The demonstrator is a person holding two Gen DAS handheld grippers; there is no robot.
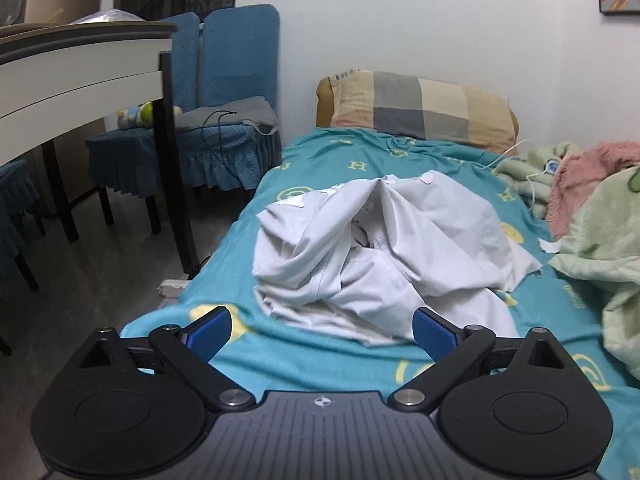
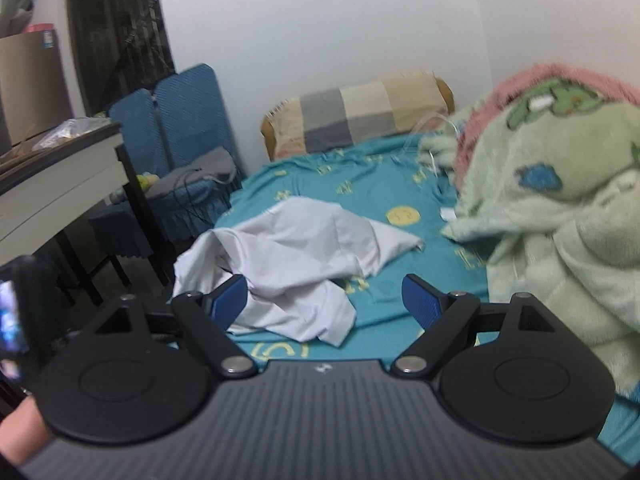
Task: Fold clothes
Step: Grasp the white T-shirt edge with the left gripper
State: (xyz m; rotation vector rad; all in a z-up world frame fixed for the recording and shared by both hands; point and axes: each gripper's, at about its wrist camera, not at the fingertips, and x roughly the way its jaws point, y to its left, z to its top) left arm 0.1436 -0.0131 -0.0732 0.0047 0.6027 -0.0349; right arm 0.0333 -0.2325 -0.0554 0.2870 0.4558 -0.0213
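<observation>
White cotton garment [image 1: 376,252] lies crumpled, unfolded, mid-bed toward the left edge of the teal patterned bed sheet [image 1: 320,360]. Left gripper [image 1: 322,330] spread, empty, just short of its near hem. Right gripper [image 2: 324,298] spread, empty. No fold made; all folding remains.

White garment [image 1: 384,248], teal sheet [image 1: 320,352] with yellow letters, checked pillow [image 1: 420,108], blue chairs [image 1: 236,52]

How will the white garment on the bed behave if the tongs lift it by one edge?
The white garment lies crumpled in soft folds on the teal sheet, so it will probably hang limp and unfold. It looks thin, so likely light. Its layers overlap, so one pinch may catch more than one.
</observation>
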